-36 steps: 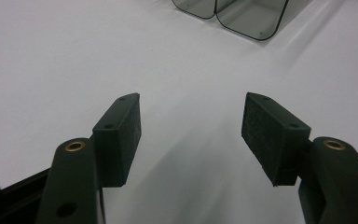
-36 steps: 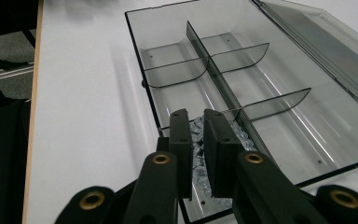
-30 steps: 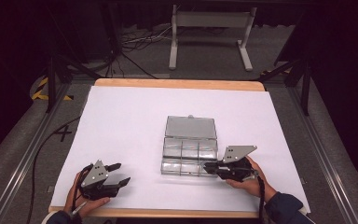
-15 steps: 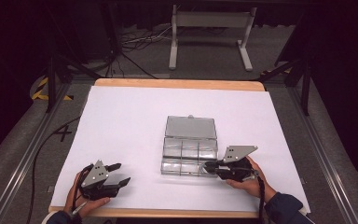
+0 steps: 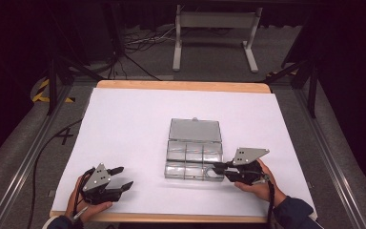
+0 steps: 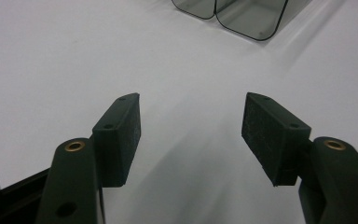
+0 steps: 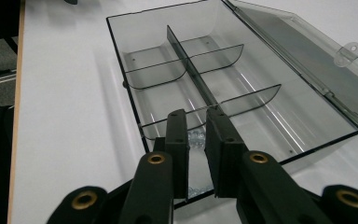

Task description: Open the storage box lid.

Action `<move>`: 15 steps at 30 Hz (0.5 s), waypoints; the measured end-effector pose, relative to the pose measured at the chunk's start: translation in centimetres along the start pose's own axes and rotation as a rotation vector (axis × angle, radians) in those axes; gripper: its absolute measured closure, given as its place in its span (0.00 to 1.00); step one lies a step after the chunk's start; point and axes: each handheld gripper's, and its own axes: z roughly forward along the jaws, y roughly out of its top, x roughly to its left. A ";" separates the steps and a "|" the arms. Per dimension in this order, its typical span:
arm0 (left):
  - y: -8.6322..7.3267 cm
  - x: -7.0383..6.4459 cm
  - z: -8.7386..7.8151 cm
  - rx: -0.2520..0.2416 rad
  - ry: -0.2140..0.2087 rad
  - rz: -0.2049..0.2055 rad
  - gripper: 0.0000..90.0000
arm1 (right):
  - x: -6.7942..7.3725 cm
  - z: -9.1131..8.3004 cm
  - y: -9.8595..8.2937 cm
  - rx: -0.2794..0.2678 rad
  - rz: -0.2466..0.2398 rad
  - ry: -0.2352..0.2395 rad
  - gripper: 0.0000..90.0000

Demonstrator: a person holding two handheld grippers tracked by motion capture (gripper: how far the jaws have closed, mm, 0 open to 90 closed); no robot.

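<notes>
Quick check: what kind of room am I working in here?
Likely a lab or recording studio: a table covered in white paper, dark surroundings, loose cables and a metal stand on the grey floor behind.

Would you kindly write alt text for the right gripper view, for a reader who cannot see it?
The right gripper, jaws nearly closed with a narrow gap, reaches over the near wall of an open clear plastic compartment box on a white table. Small clear beads lie in the compartment below the jaws; the hinged lid lies flat.
</notes>
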 end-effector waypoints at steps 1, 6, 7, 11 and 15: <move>0.0 0.0 0.0 -0.001 -0.001 -0.001 0.43 | -0.1 -0.1 0.0 -0.001 -0.001 -0.005 0.88; 0.0 0.0 0.0 -0.003 -0.001 -0.005 0.42 | -0.3 -0.6 -0.1 -0.008 0.000 -0.022 0.86; 0.0 0.1 0.0 -0.003 -0.002 -0.006 0.42 | -0.4 -0.7 -0.1 -0.010 0.003 -0.024 0.86; 0.0 0.1 -0.1 -0.008 -0.001 -0.006 0.42 | -0.7 -1.1 0.0 -0.022 0.009 -0.045 0.83; 0.1 0.1 -0.1 -0.007 0.001 -0.009 0.42 | -1.0 -1.6 0.0 -0.027 0.020 -0.047 0.80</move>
